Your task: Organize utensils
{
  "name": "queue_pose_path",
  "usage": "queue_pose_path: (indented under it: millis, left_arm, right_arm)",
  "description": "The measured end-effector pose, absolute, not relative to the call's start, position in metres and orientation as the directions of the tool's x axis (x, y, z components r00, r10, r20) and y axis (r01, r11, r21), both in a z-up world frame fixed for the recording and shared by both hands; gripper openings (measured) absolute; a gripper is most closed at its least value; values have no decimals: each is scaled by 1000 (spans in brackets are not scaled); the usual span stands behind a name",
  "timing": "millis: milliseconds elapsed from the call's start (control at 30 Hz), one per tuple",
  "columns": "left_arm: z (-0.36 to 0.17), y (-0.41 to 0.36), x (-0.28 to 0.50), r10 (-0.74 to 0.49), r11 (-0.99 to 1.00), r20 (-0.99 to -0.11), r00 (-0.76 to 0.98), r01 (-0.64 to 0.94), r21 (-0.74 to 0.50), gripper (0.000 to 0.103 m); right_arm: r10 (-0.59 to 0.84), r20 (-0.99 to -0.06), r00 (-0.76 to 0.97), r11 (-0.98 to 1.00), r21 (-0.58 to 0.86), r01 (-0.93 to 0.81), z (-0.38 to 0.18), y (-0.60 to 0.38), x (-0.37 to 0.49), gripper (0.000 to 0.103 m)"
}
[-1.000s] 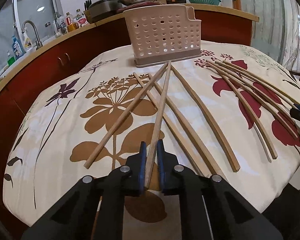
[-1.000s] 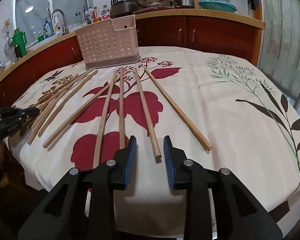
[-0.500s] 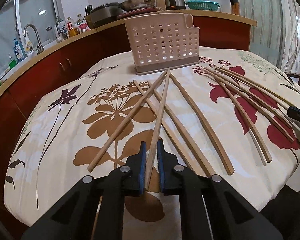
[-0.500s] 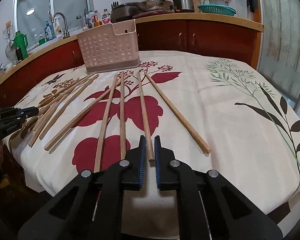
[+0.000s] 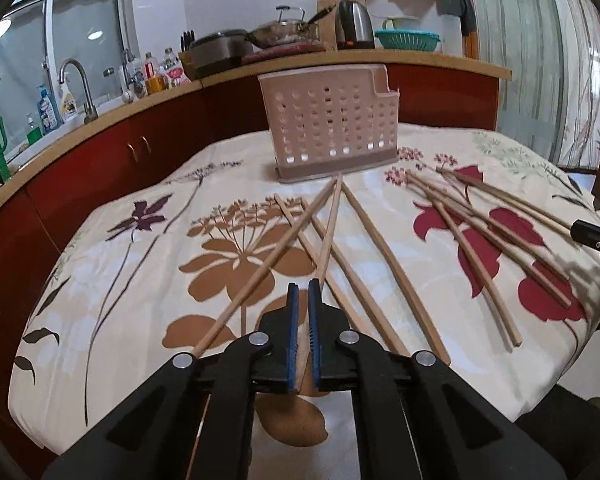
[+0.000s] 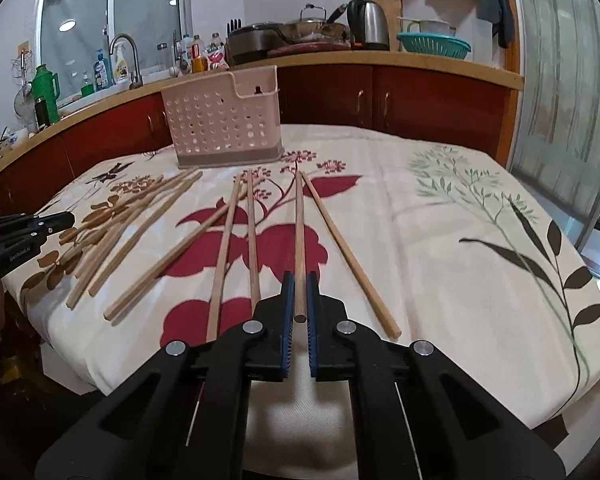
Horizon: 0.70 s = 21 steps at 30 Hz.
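Left wrist view: the left gripper (image 5: 303, 292) is clenched on 1 chopstick (image 5: 329, 232), whose far tip nears the pink holder (image 5: 328, 124) mid-table; bare tablecloth (image 5: 112, 280) lies open toward the left edge.

Right wrist view: the right gripper (image 6: 299, 284) is clenched on another chopstick (image 6: 299, 240); cloth rightward lies open.

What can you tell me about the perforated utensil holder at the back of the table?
The utensil holder is a pale pink plastic box with rows of round holes, a darker solid base band and a rim notched lower at one end. It stands upright on the floral tablecloth near the table's far edge, before the red cabinets. Nothing shows above its rim. Chopstick tips reach close to its base; contact is unclear.
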<state>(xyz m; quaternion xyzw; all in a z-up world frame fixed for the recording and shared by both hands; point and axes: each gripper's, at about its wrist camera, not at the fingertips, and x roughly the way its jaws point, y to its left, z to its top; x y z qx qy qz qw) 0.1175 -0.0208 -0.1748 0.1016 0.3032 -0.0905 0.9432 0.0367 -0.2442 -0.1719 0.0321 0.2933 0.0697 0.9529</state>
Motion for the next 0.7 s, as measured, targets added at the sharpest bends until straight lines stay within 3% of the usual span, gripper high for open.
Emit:
queue_pose_path:
  millis: [233,300,367,633,700]
  left_arm:
    - [-177,-22,113,-149,950,-608,780,283,130,7]
    - [-181,-21,112,-135,951,-623,771,278,137,27]
    - [-185,-19,114,-132,954,-643,754,273,124,37]
    - [-202,-14,121,-104,962,-715,691,252,104,37]
    - [-204,-13,121,-109,963,-725,681,253,93,21]
  right_arm:
    - [153,-550,821,988,95,-121,-169,-242,35,6]
    - [155,-550,821,988,93,-124,-170,-241,34,6]
    - [159,-551,819,987,96,-127,-170,-241,34,6]
    - [160,-552,818,987,97,-127,-170,-240,35,6]
    - [160,-552,819,987,97,-128,-170,-240,35,6]
